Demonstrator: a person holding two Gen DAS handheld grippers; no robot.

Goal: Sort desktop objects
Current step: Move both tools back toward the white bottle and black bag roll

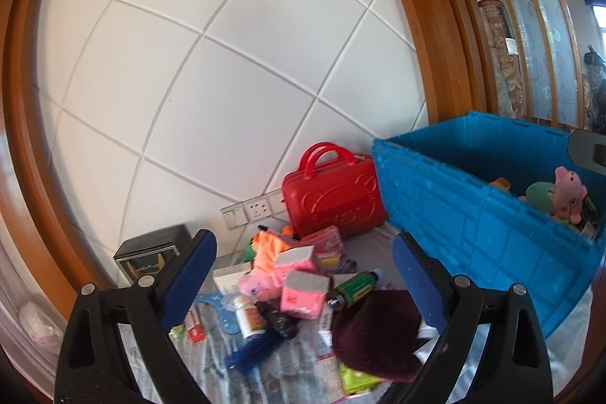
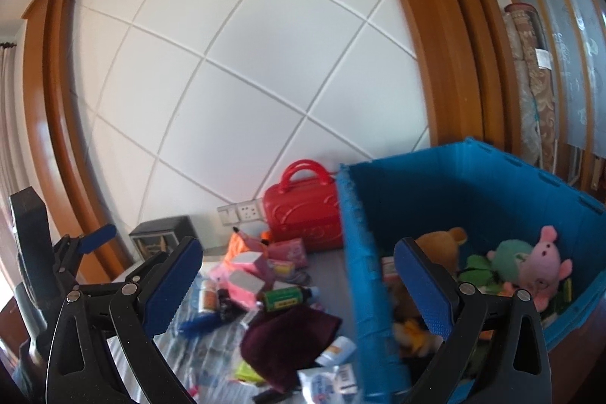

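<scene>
- Hovering with both left gripper (image 1: 305, 286) and right gripper (image 2: 297, 288) spread wide, holding nothing, above the heap on the table (image 1: 375, 252).
- Risking a multi-item snag: pink boxes (image 1: 303, 294), green bottle (image 1: 354, 288) and maroon cloth (image 1: 375, 332) overlapping between the left fingers.
- Risking a clip on the blue crate (image 2: 378, 252) wall between the right fingers.

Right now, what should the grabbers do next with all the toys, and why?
Probably lower the open left gripper onto the pink plush pig in the pile. Both grippers are empty, and the blue crate beside it already holds plush toys.

Clutter pile (image 1: 288, 294) beside blue crate (image 1: 473, 214)
</scene>
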